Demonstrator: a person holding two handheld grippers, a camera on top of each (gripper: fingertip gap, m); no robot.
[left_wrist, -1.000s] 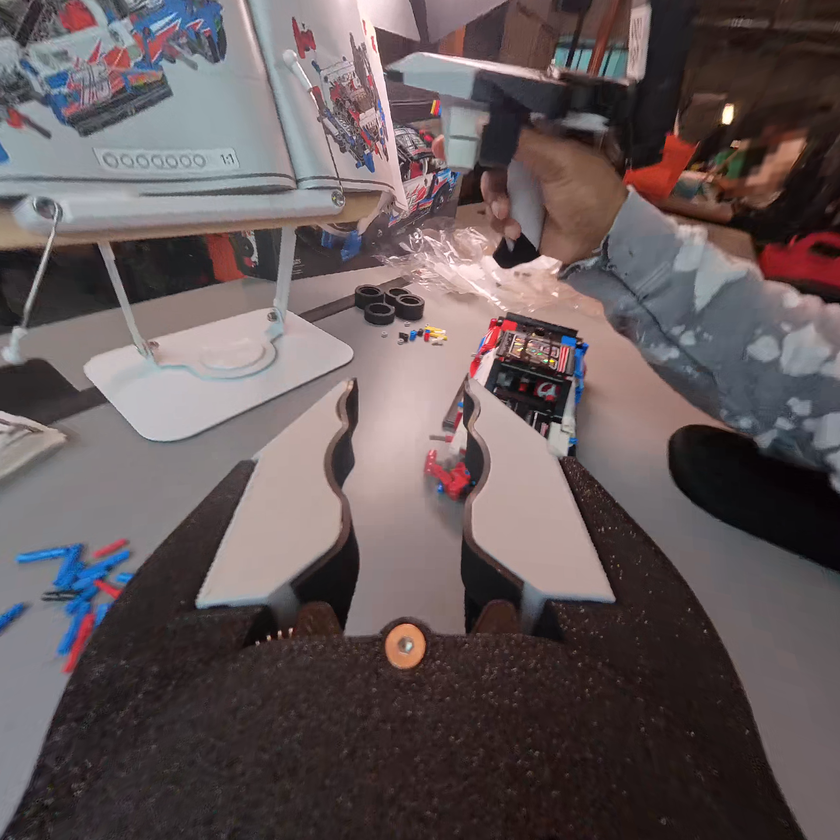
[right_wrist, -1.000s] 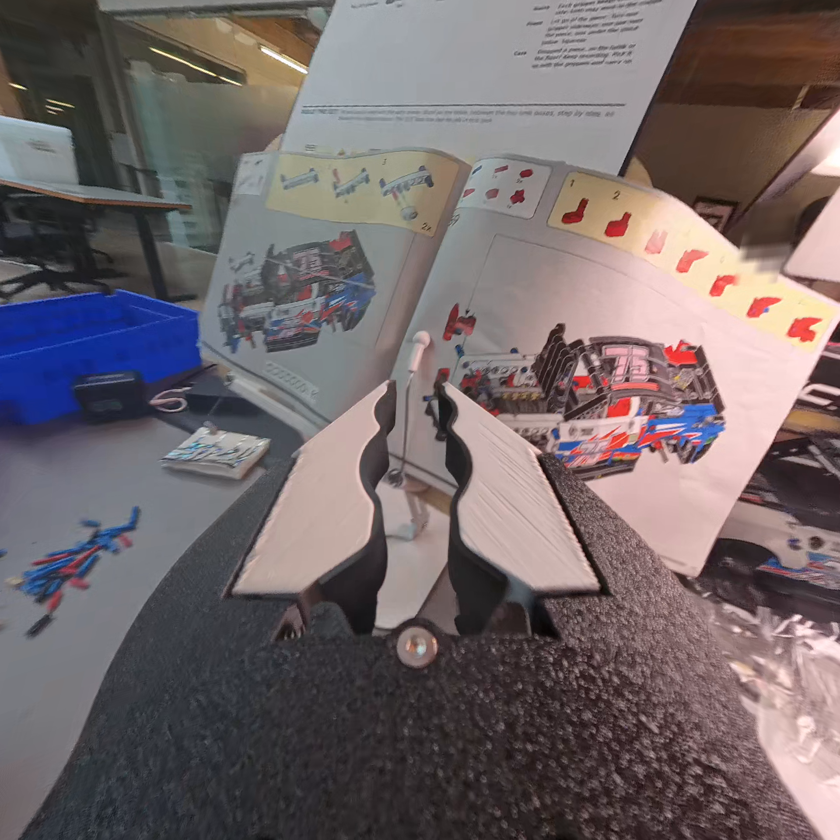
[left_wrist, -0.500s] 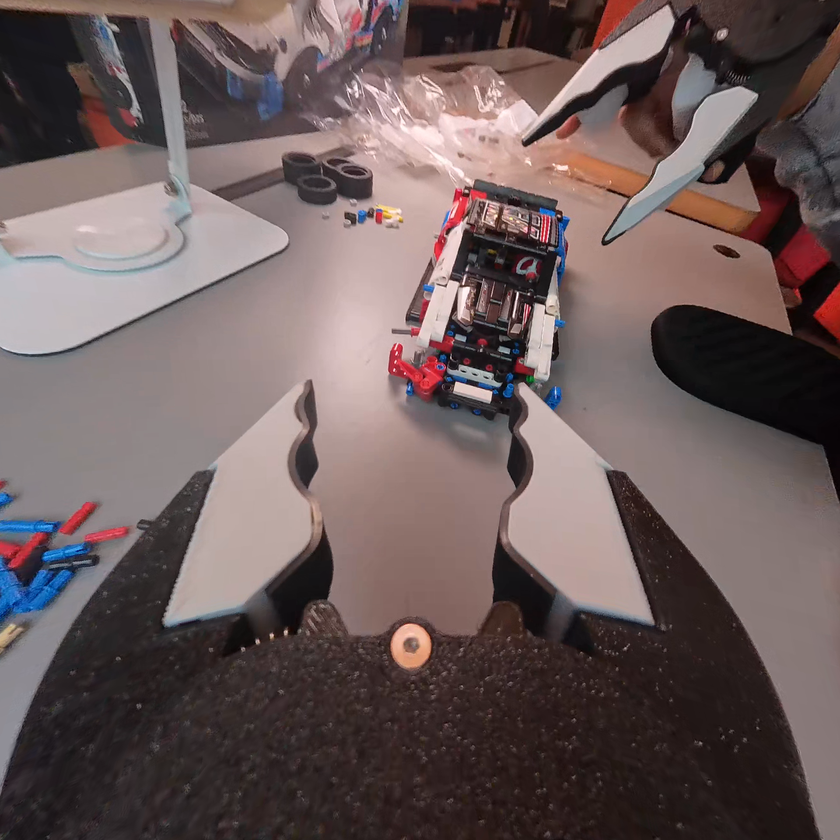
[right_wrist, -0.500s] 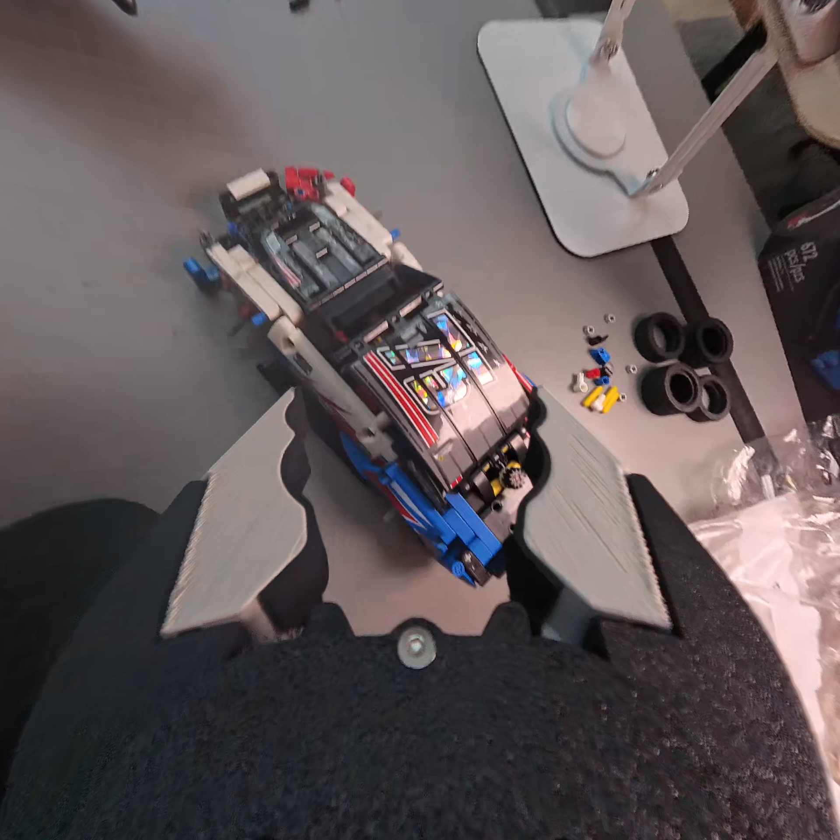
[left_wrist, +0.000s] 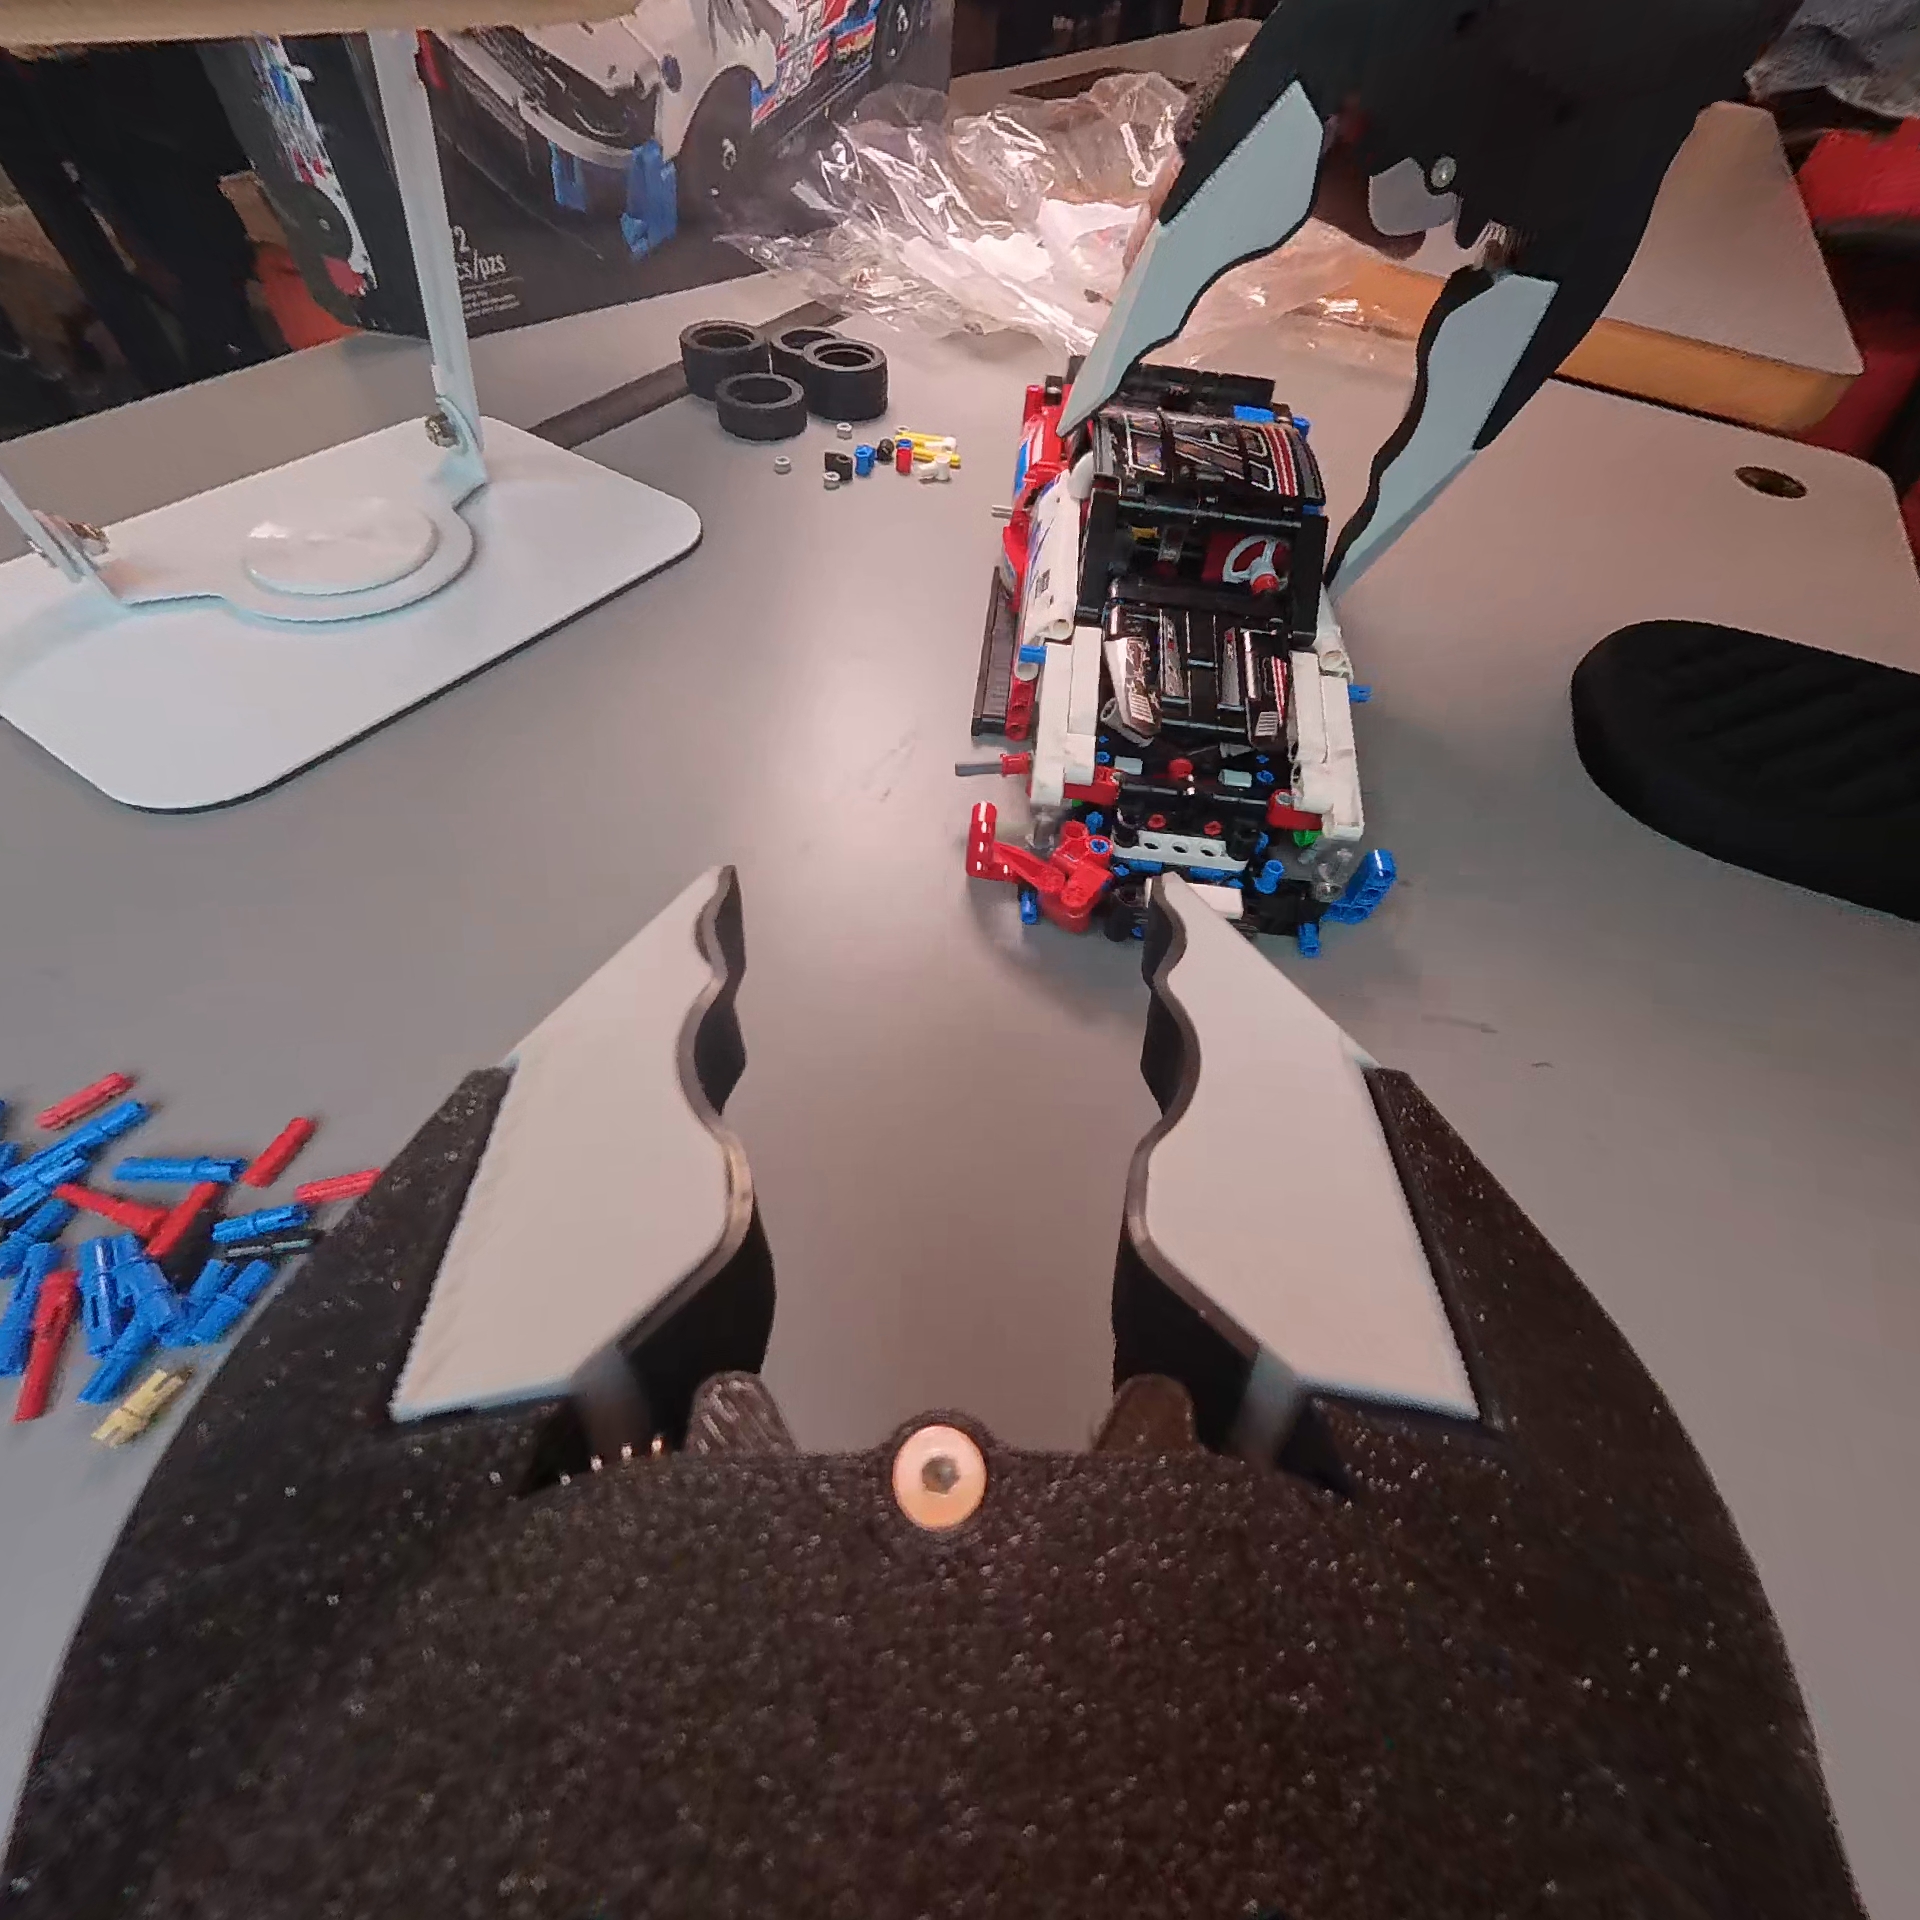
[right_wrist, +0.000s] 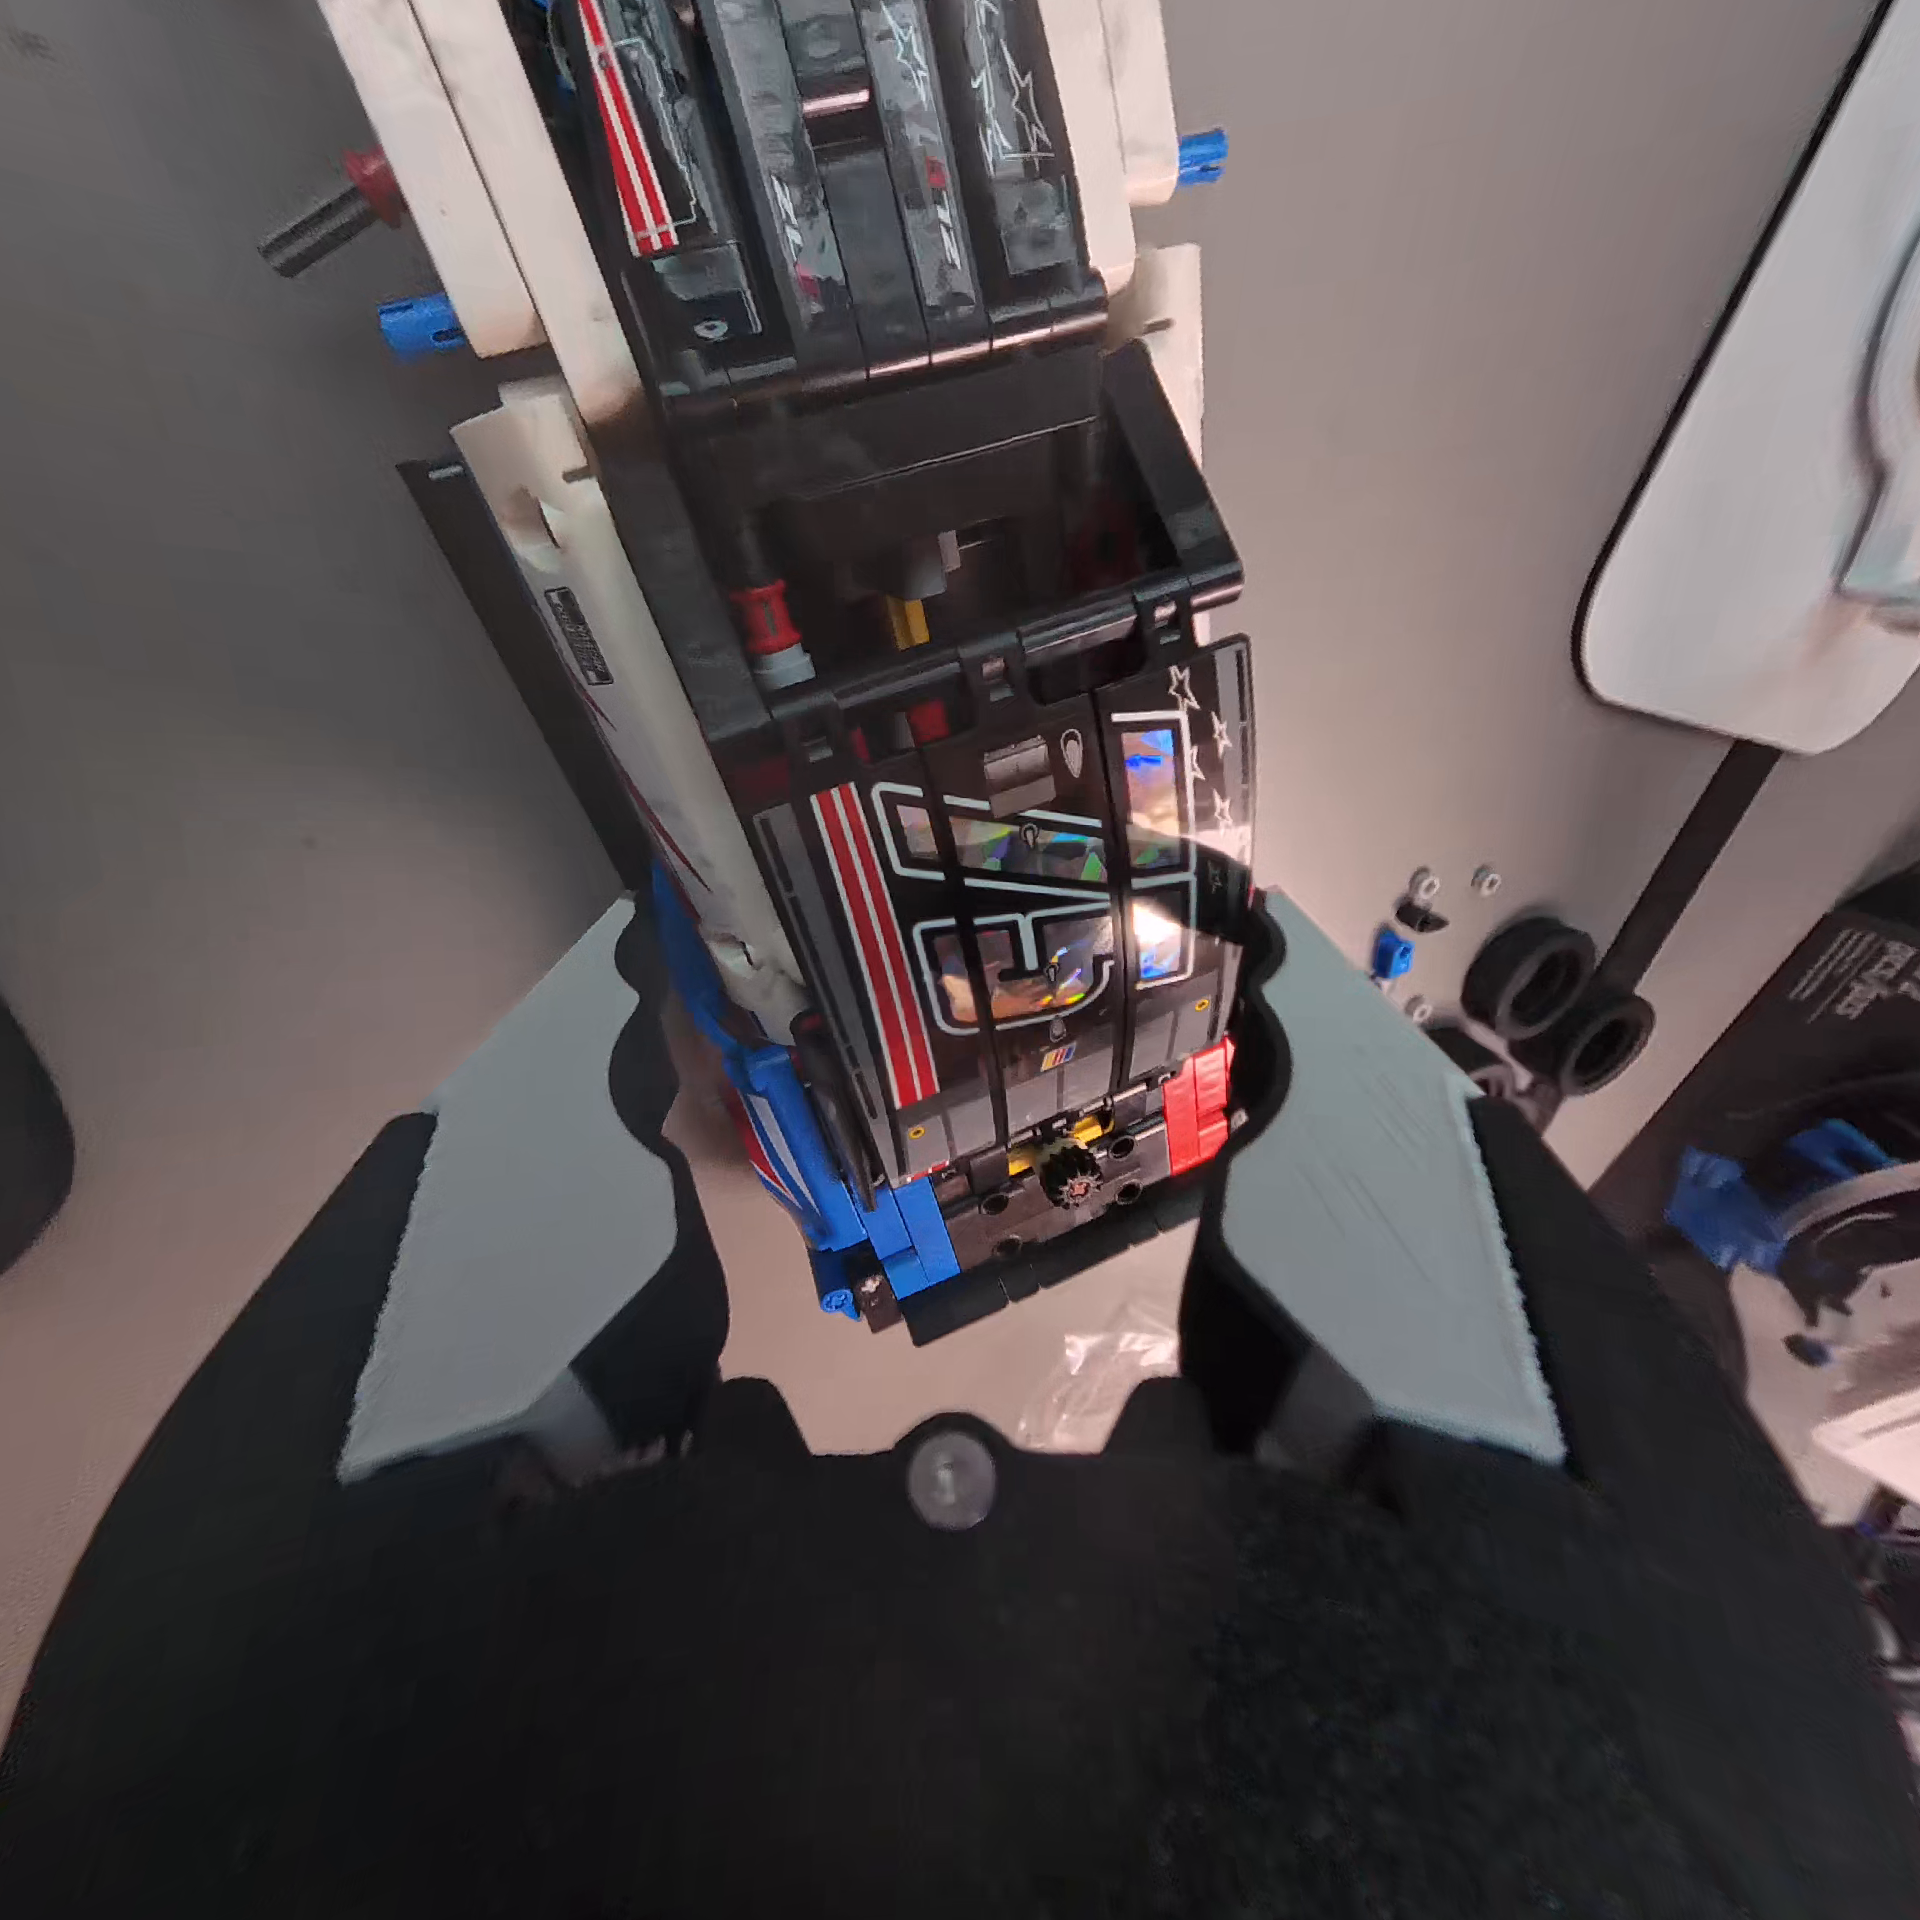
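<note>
Left gripper (left_wrist: 940, 894): held low over the grey tabletop (left_wrist: 520, 935), jaws spread wide and empty; the near end of the model car (left_wrist: 1174, 665) lies just beyond its right fingertip.
Right gripper (right_wrist: 940, 935): brought down over the far end of the car, jaws wide, one finger on each side of the body; whether the fingers (right_wrist: 1340, 1049) touch the sides cannot be told, as this view is blurred.
Model car: set lengthwise on the tabletop, right of centre, no wheels fitted; built of hard plastic bricks with glossy black roof panels, white side panels, and red and blue pins left exposed.
Handling: a squeeze across the solid lower sides, not the thin roof panels, is judged safer, since pressed-on parts may pop loose.
Tyres (left_wrist: 790, 374): four black rubber rings grouped at the far side.
Small parts (left_wrist: 894, 457): scattered just near the tyres.
Pins (left_wrist: 135, 1247): blue and red, heaped at the near left.
Stand base (left_wrist: 343, 582): flat, pale, rounded plate at the left.
Plastic bags (left_wrist: 987, 208): clear, crumpled, at the far edge.
</note>
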